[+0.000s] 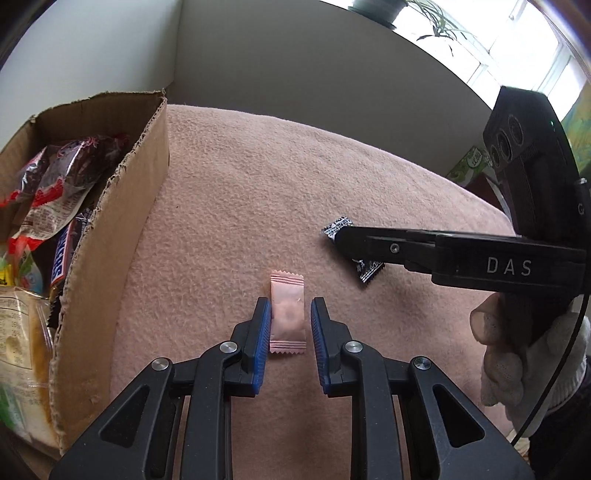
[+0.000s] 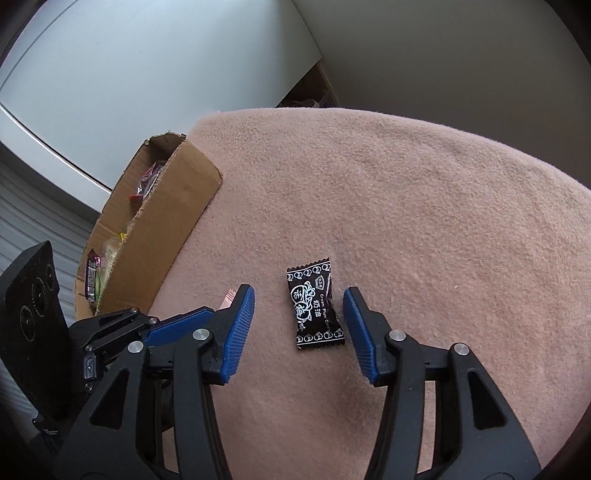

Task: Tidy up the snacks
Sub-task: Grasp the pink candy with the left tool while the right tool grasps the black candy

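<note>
A small pink candy lies on the pink cloth between the blue pads of my left gripper, which is open around it; the left pad touches its edge. A black plum candy lies between the pads of my right gripper, which is open with gaps on both sides. In the left wrist view the right gripper covers the middle of the black candy. A cardboard box with several snack packs stands at the left.
The box also shows in the right wrist view at the table's left edge. The pink cloth stretches to the right and far side. A window sill with plants is beyond the table. A gloved hand holds the right gripper.
</note>
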`<state>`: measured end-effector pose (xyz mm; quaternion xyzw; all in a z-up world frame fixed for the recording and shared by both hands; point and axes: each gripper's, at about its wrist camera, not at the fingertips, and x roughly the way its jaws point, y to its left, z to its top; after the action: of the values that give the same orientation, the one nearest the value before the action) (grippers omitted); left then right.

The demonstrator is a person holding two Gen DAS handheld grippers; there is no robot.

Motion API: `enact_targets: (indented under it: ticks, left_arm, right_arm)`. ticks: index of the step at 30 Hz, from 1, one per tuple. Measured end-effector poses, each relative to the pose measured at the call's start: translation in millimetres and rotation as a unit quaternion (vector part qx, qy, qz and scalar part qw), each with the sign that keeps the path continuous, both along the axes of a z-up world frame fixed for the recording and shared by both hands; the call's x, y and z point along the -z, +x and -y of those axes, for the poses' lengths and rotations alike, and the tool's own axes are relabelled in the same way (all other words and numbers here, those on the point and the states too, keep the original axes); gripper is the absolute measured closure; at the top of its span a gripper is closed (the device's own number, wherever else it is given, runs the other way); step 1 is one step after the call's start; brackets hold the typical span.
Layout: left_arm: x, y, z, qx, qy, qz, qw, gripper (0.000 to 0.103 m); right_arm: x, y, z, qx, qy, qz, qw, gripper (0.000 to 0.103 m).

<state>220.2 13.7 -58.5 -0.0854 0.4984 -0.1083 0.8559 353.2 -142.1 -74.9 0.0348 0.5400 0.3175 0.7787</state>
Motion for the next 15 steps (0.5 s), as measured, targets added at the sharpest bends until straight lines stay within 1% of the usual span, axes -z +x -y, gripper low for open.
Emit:
enact_targets:
  ticks: [2, 5, 9, 12, 13, 15]
  left_arm:
    - [0.6, -6.9, 7.7, 0.003, 0.027, 0.009, 0.9996, 0.08]
    - [1.9, -12.2, 18.6, 0.01, 0.051, 0.016, 0.9985, 0.08]
    - [3.3, -11.6, 24.7, 0.009, 0.054, 0.016, 0.9984, 0.08]
    - [3.4, -11.4, 29.3, 0.013, 0.067, 0.02, 0.9974, 0.081]
    - [3.7, -10.7, 31.7, 0.012, 0.071, 0.022, 0.9972, 0.084]
    - [4.5, -7.4, 29.3, 0.007, 0.071, 0.024, 0.9972, 0.085]
  right_arm:
    - [-1.0, -1.5, -3.7, -0.002, -0.018, 0.011, 1.0, 0.051]
    - [-2.6, -3.0, -10.7, -0.008, -0.039, 0.024, 0.999, 0.051]
    - [-2.7, -7.9, -20.2, -0.019, -0.066, 0.04, 0.997, 0.051]
    - [-2.8, -10.7, -23.9, -0.021, -0.091, 0.053, 0.994, 0.06]
    - [-2.9, -11.3, -24.3, -0.022, -0.097, 0.056, 0.993, 0.064]
    - [-3.2, -12.7, -23.5, -0.019, -0.102, 0.059, 0.993, 0.068]
